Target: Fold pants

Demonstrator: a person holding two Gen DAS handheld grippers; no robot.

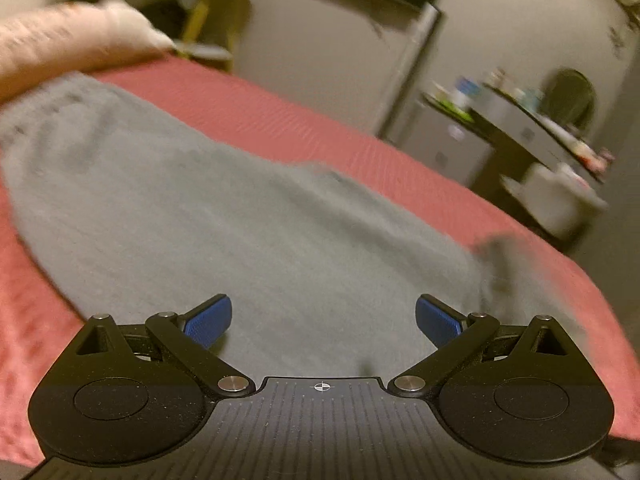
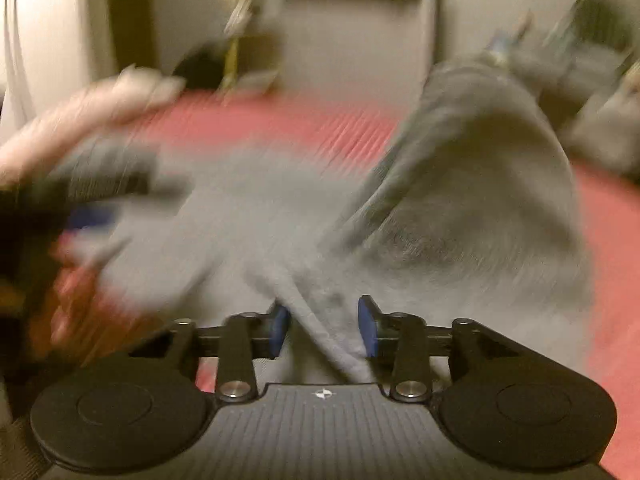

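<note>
Right wrist view: right gripper (image 2: 324,326), jaws parted some, a ridge of grey cloth running up between the blue pads (image 2: 280,330). Cloth touches the left pad; whether either pad presses is unclear. Reads as a loose hold at best, prob. released. Frame heavily blurred. Beyond it the pants (image 2: 256,216) lie across the red bedspread (image 2: 612,240), one part lifted into a hump on the right side of frame. Dark blurred shape w/ blue at far left is likely the left gripper (image 2: 92,216), can't confirm.

Left wrist view: left gripper (image 1: 323,322) wide apart, nothing between pads, poised over the pants (image 1: 200,208), which lie mostly flat, long axis running away toward a pale pillow (image 1: 68,44). Table w/ clutter (image 1: 532,128) beyond bed edge.

Judgement: fold in progress, raised flap not yet laid down. To do it well: re-grip at the edge, not mid-cloth; carry flap over w/ both grippers level so edges line up; smooth before the next fold. Risk: bunching under the hump.
</note>
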